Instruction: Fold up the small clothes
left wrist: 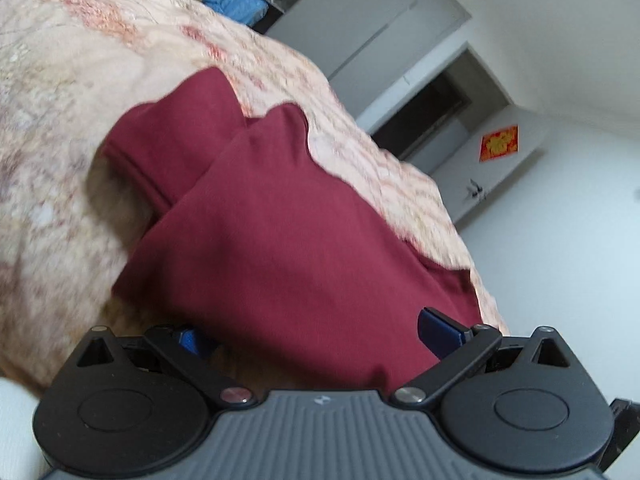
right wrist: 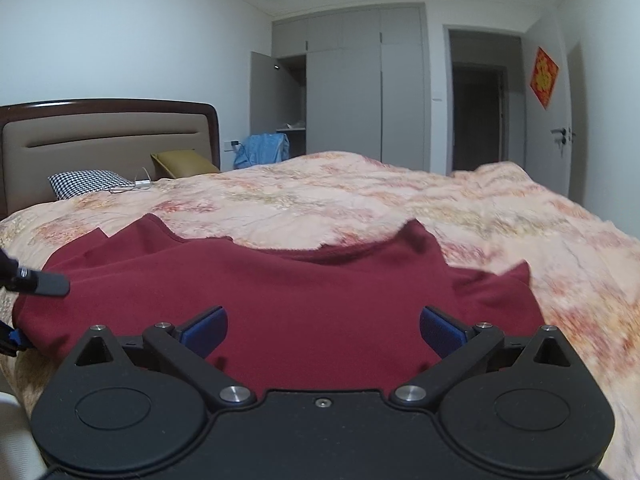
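Observation:
A dark red garment (right wrist: 280, 296) lies partly folded on the peach floral bedspread (right wrist: 400, 200). In the left wrist view the garment (left wrist: 280, 232) fills the middle, one sleeve-like part lying toward the upper left. My left gripper (left wrist: 320, 332) is open, its blue pads (left wrist: 438, 328) spread wide over the garment's near edge. My right gripper (right wrist: 322, 330) is open too, its blue pads (right wrist: 206, 330) apart just above the garment's near edge. The left gripper's tip (right wrist: 44, 282) shows at the left edge of the right wrist view, at the garment's left side.
The bed has a brown headboard (right wrist: 108, 136), a houndstooth pillow (right wrist: 86, 182) and an olive pillow (right wrist: 182, 162). A grey wardrobe (right wrist: 360, 88) with one door ajar and a dark doorway (right wrist: 480, 112) stand beyond. A blue bag (right wrist: 264, 148) sits beside the bed.

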